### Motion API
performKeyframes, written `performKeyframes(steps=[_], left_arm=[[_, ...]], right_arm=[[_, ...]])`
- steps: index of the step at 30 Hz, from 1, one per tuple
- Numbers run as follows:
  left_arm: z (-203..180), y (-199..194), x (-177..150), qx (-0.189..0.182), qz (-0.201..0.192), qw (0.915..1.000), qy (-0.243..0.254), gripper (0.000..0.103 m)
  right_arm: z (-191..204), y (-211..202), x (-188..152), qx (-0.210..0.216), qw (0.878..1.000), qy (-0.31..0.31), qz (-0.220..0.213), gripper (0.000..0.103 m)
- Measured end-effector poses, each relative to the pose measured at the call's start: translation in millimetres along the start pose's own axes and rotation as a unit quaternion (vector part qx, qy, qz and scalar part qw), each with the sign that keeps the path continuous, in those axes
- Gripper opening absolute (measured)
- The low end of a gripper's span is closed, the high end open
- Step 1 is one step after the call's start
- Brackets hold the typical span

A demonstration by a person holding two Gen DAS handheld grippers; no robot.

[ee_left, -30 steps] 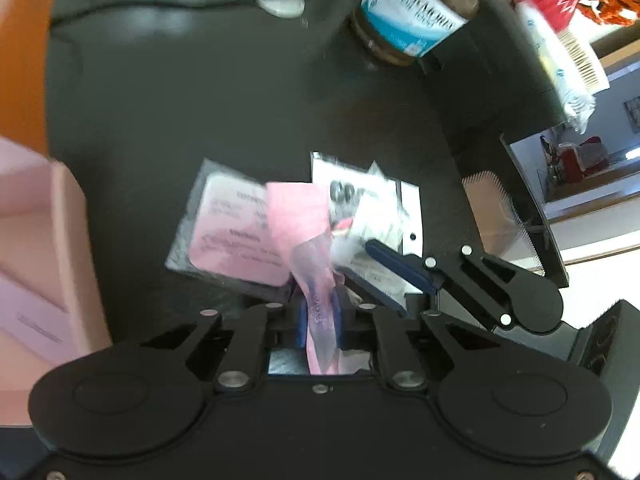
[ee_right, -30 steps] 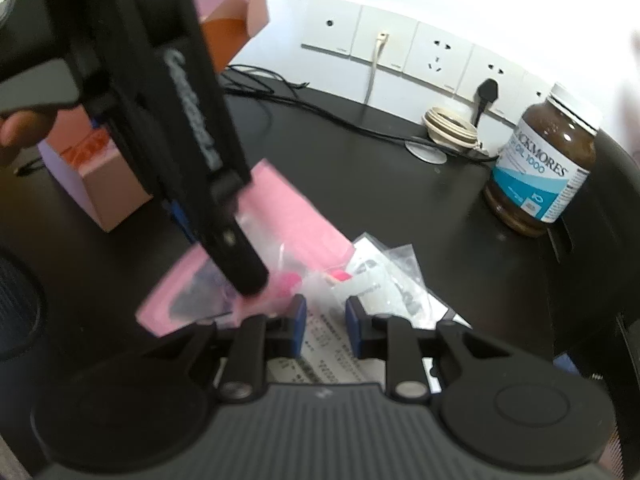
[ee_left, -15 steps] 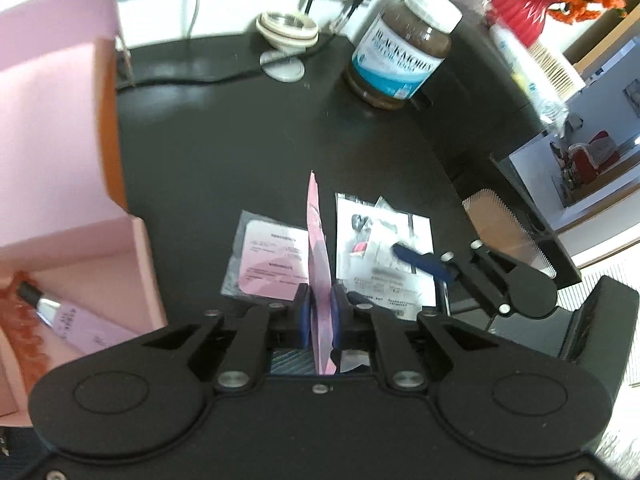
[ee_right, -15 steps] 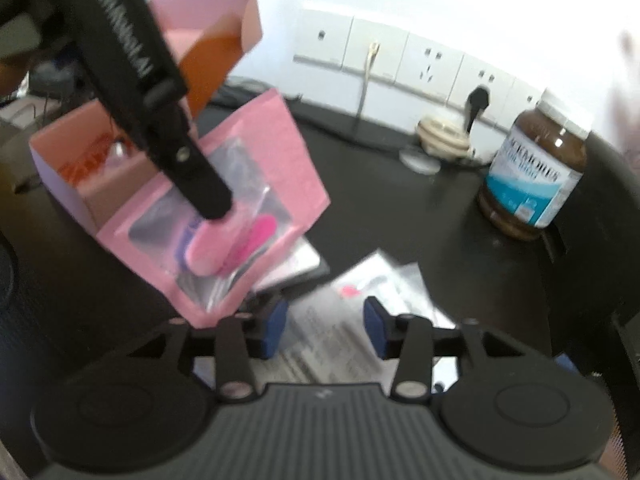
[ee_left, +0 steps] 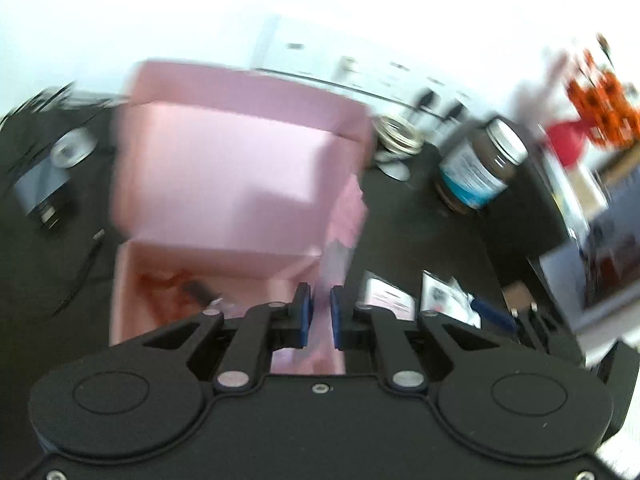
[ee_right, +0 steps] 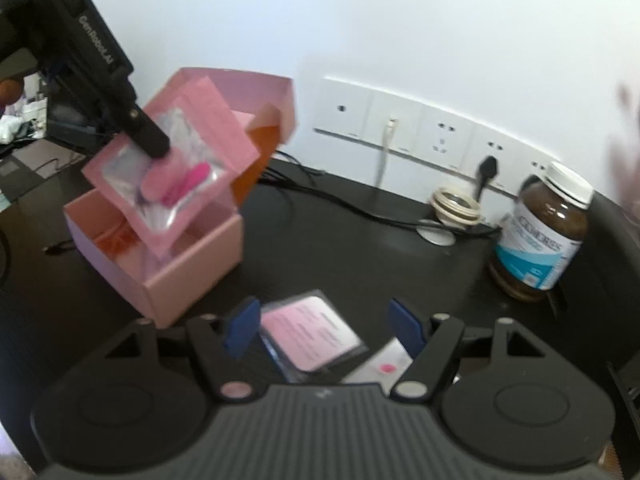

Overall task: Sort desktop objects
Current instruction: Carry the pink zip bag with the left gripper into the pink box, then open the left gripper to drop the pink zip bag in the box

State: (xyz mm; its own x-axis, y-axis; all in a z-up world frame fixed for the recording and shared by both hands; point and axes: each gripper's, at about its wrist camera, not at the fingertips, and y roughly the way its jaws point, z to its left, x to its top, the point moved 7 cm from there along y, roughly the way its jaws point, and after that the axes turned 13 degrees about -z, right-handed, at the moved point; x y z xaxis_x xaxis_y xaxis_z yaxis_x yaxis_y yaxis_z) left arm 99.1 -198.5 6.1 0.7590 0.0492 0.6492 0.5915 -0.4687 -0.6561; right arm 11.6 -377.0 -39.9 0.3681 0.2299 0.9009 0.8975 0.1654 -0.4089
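the pink packet (ee_right: 176,172) is now carried, clenched in the left gripper (ee_left: 319,312), above the box (ee_right: 192,264), while the right gripper (ee_right: 324,328) has just been opened, empty, over the remaining packets (ee_right: 312,332).

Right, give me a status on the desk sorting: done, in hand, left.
Done: the pink box already holds some reddish items. In hand: the left gripper holds a pink packet above the box. Left: the pink-label sachet and a clear packet lie on the desk under the open right gripper, jaws just opened.
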Motion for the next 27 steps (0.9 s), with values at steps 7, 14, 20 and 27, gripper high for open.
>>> performKeyframes(steps=[7, 14, 20, 27], left_arm=[[19.9, -3.0, -17.5, 0.045, -0.001, 0.9986, 0.026, 0.008], [44.3, 3.4, -22.2, 0.075, 0.004, 0.9969, 0.024, 0.008], [60.6, 11.7, -29.2, 0.105, 0.023, 0.9938, 0.028, 0.008], [72.6, 29.2, -42.9, 0.139, 0.056, 0.9885, 0.017, 0.01]], right_arm=[[29.6, 13.0, 4.8, 0.031, 0.999, -0.032, 0.01, 0.071], [39.9, 19.6, 3.4, 0.039, 0.998, -0.041, 0.024, 0.071], [41.3, 18.9, -0.2, 0.037, 0.998, -0.043, 0.036, 0.071], [47.3, 18.9, 1.2, 0.045, 0.997, -0.04, 0.039, 0.071]])
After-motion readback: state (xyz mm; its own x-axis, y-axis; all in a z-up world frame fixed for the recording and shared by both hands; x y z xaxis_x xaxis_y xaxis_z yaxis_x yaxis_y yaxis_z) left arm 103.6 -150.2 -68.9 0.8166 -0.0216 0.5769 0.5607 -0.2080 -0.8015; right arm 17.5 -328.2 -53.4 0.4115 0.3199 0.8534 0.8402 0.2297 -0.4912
